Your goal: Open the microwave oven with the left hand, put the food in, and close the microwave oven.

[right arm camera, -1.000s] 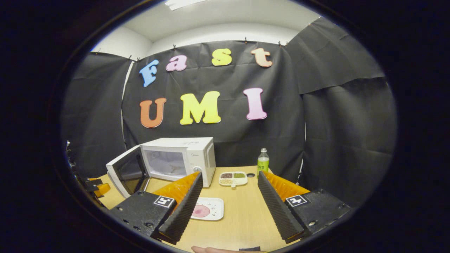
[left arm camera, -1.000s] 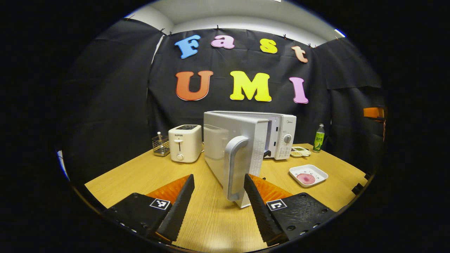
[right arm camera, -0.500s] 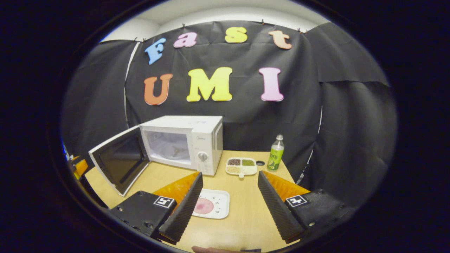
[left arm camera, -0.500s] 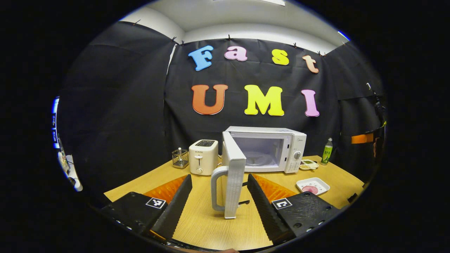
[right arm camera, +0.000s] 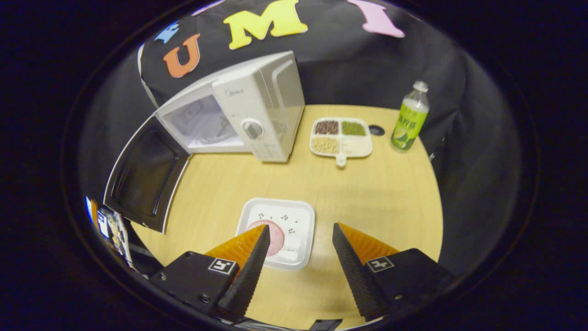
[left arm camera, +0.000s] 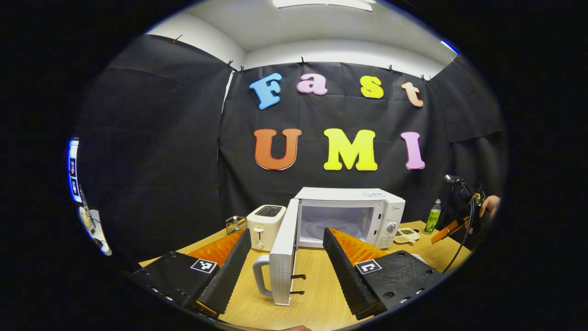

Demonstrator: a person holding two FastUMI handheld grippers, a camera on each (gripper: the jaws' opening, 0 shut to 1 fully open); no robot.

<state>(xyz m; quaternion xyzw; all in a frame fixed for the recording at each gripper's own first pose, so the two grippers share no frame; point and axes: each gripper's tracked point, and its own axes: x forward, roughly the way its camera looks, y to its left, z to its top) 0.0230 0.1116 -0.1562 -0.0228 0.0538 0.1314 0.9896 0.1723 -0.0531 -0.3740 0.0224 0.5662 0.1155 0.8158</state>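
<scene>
Wooden surface, near to far: right gripper, fingers spread, empty, above white square plate with pink food, perhaps a meat slice. Left gripper open, empty, straddling microwave door. Microwave oven open; divided bean dish; bottle.

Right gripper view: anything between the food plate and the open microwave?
No. In the right gripper view, only bare table separates the food plate from the microwave, whose door hangs open.
</scene>
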